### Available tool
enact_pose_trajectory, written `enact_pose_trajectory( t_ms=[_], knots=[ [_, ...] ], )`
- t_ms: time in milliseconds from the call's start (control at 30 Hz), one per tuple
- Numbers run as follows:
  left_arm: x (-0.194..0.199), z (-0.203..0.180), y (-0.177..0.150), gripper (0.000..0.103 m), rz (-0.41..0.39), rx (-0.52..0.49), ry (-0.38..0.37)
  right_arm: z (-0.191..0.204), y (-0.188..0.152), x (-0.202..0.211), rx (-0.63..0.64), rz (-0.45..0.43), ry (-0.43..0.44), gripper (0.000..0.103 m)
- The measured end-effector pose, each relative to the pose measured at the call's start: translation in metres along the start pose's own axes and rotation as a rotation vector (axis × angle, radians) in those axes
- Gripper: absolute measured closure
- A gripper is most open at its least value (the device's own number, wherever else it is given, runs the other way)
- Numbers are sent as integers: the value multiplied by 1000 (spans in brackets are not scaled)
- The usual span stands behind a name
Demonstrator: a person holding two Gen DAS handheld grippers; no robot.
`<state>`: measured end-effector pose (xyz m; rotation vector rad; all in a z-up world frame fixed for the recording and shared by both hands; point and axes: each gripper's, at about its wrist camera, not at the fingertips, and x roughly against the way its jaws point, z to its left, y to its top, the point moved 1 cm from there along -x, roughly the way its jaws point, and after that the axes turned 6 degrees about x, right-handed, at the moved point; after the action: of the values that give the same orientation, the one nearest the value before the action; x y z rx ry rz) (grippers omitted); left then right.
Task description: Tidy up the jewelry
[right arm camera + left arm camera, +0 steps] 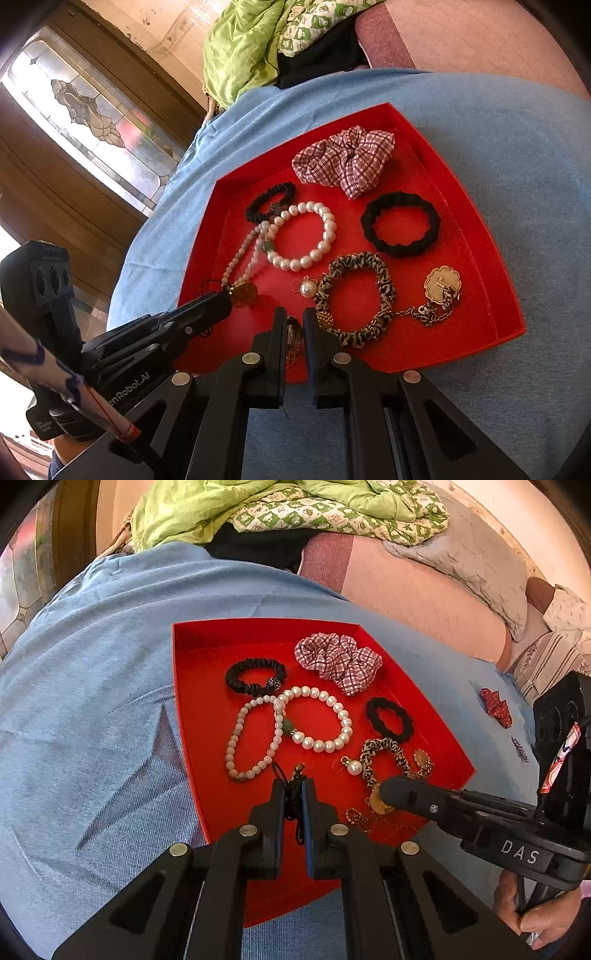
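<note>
Over the red tray (192, 716), left gripper (293, 786) pinches a black cord; right gripper (294, 317) pinches a gold chain.

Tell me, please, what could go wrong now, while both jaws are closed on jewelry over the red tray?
1. The left gripper pinches a black cord beside the long pearl strand; lifting may drag the strand along.
2. The right gripper holds a thin gold chain close to the leopard scrunchie and its chain; these could snag.
</note>
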<state>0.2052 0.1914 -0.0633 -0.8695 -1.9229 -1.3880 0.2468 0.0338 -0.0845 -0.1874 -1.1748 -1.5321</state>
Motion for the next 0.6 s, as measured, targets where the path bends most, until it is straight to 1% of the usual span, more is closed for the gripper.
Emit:
enact_pose_trajectory(
  t_ms=[600],
  knots=[
    [-4, 0, -2, 95, 14, -9, 6, 10, -2, -1, 76, 10, -54, 93]
  ],
)
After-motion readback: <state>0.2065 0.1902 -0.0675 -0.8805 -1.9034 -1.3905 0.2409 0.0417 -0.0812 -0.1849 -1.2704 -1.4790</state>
